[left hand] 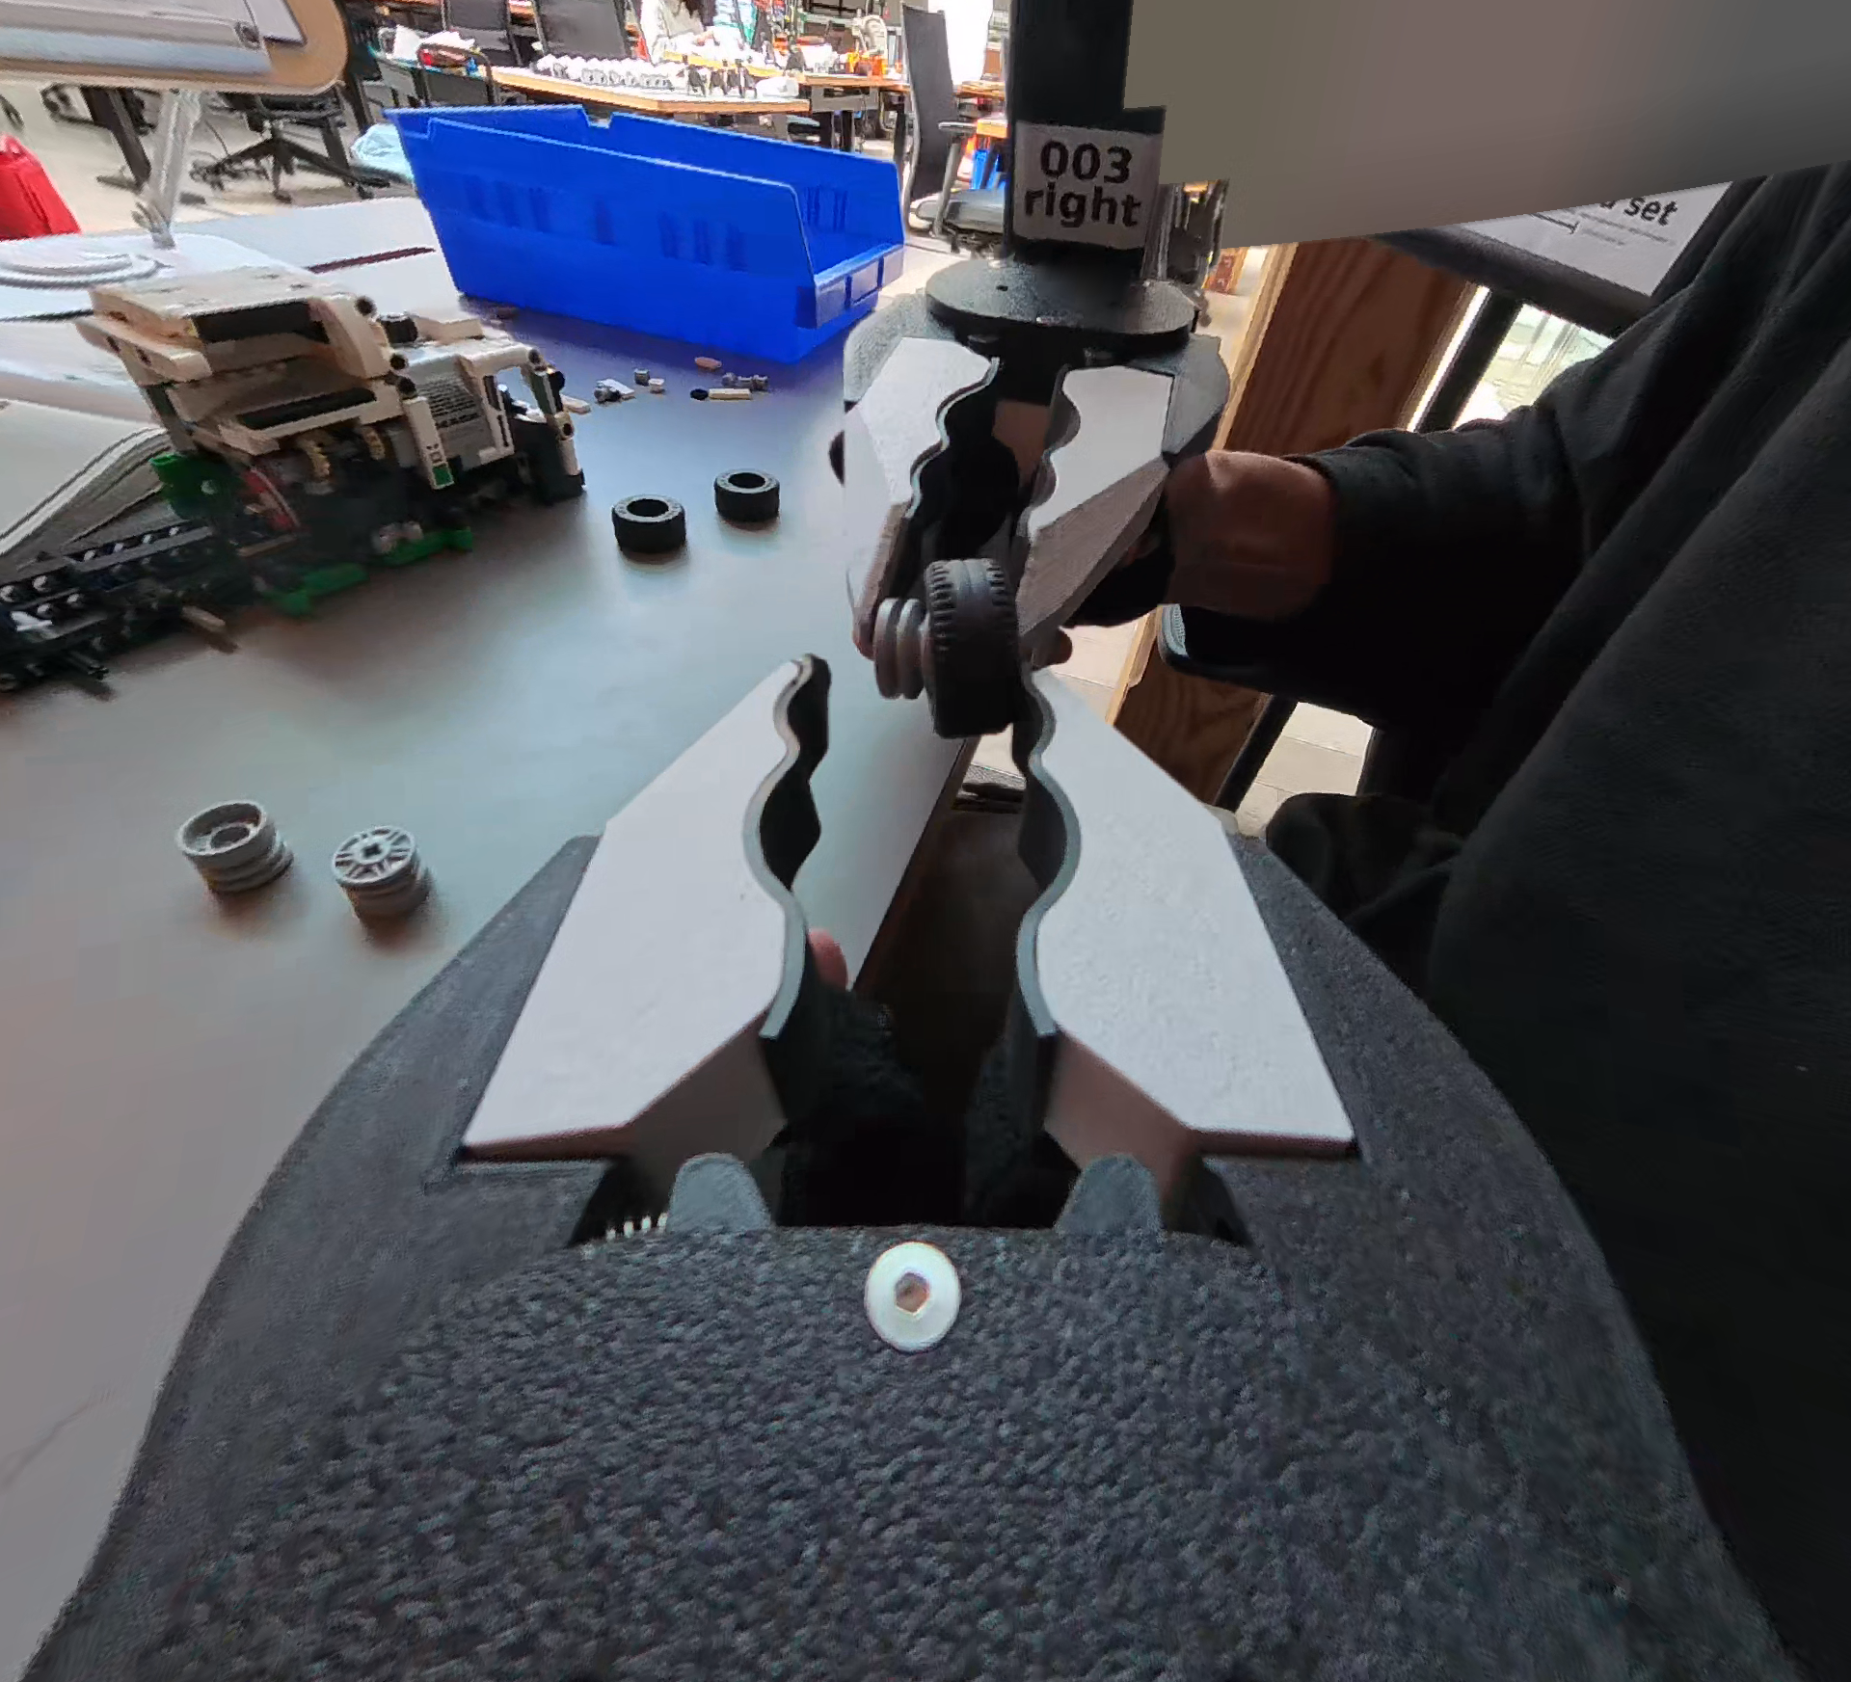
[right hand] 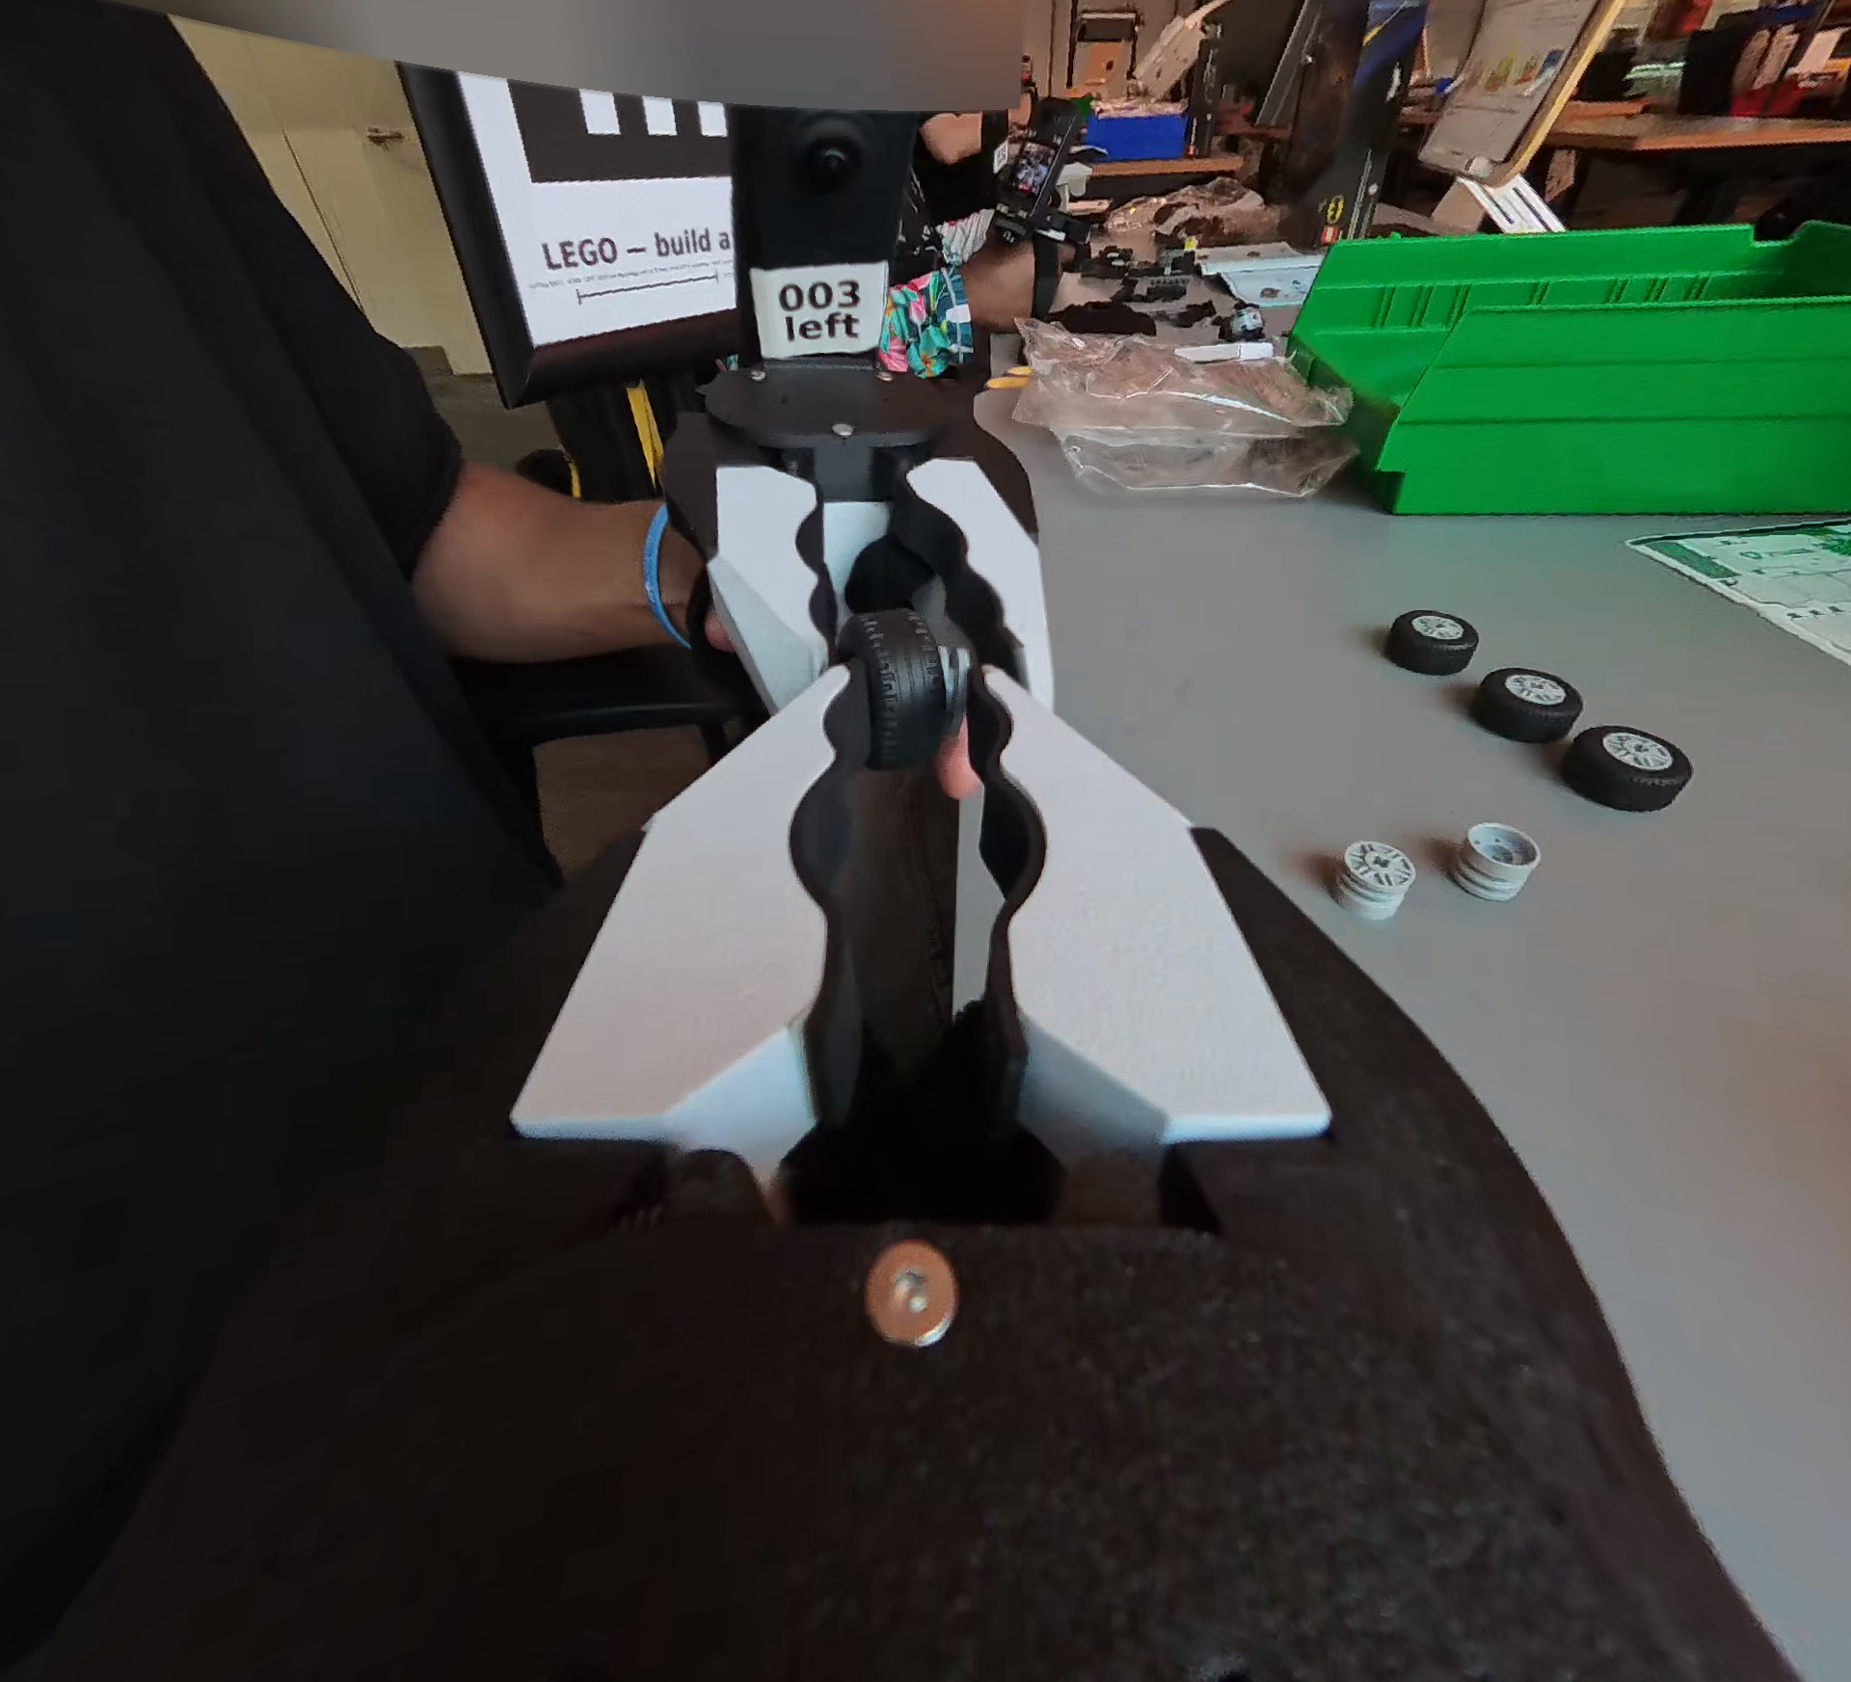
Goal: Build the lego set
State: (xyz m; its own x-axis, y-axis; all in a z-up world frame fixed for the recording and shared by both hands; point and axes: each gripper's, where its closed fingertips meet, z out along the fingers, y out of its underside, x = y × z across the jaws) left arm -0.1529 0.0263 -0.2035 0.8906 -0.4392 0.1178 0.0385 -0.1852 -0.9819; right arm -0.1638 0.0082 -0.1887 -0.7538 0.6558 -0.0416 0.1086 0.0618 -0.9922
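My right gripper (right hand: 916, 693) is shut on a black tyre (right hand: 901, 705), held in the air off the table's near edge. In the left wrist view this tyre (left hand: 970, 644) has a grey rim (left hand: 896, 644) sticking out of its left side, between the right gripper's (left hand: 957, 632) fingertips. My left gripper (left hand: 916, 688) faces it tip to tip. It is open, and its right fingertip touches the tyre. Two loose tyres (left hand: 649, 522) and two grey rims (left hand: 235, 845) lie on the table. Three finished wheels (right hand: 1529, 703) lie in a row.
A partly built white and green model truck (left hand: 321, 412) stands at the left of the grey table (left hand: 501, 733), with a blue bin (left hand: 651, 222) behind it. A green bin (right hand: 1603, 372), clear plastic bags (right hand: 1182, 412) and a printed sheet (right hand: 1773, 572) are on the right. Only a small space, under 4 cm, lies between the two pairs of fingers.
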